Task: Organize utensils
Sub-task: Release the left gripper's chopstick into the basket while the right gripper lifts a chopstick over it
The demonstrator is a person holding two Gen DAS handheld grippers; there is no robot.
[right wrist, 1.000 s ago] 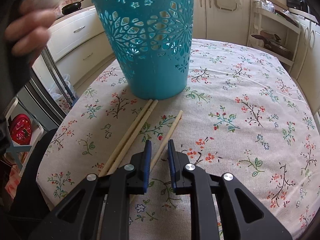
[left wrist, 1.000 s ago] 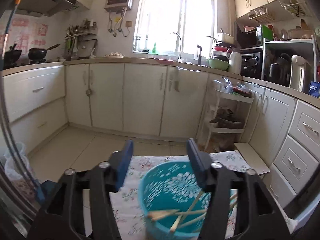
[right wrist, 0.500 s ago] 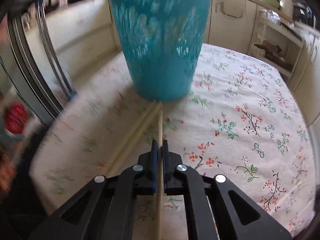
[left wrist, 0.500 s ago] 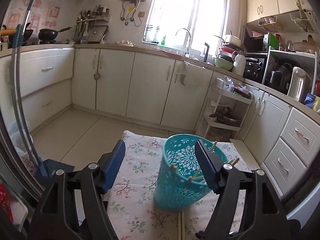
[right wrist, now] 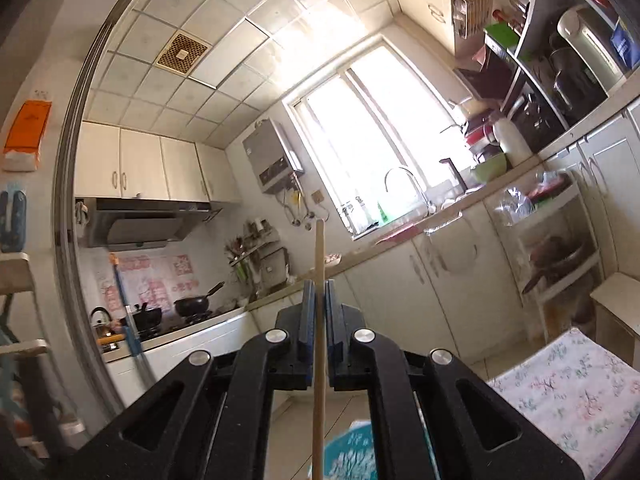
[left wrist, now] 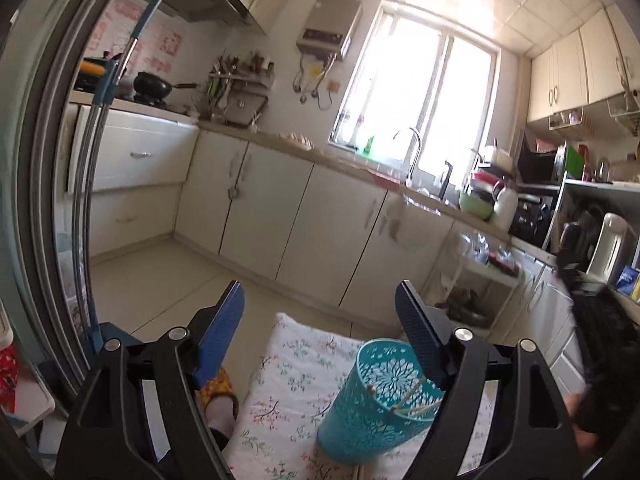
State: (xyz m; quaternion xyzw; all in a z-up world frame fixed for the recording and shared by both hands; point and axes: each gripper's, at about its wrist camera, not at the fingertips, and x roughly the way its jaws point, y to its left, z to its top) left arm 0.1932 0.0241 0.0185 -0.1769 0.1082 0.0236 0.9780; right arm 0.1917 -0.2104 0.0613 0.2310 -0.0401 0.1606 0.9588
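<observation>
A teal cut-out basket [left wrist: 376, 404] stands on the floral tablecloth [left wrist: 288, 392], with wooden chopsticks [left wrist: 412, 398] leaning inside it. My left gripper [left wrist: 320, 320] is open and empty, raised above and behind the basket. My right gripper [right wrist: 319, 296] is shut on a single wooden chopstick [right wrist: 319, 264], held high and tilted up toward the kitchen wall. The chopstick runs down between the fingers toward the basket's rim [right wrist: 352, 448], which shows at the bottom edge of the right wrist view.
White kitchen cabinets [left wrist: 280, 216] and a sink counter run behind the table. A mop handle [left wrist: 116, 100] stands at the left beside a door frame. A white shelf rack [right wrist: 560, 248] stands at the right. A slippered foot [left wrist: 218, 396] shows beside the table.
My right gripper closed on one chopstick on the cloth, lifted it and tilted upward above the basket. My left gripper rose and drew back from the basket, staying open.
</observation>
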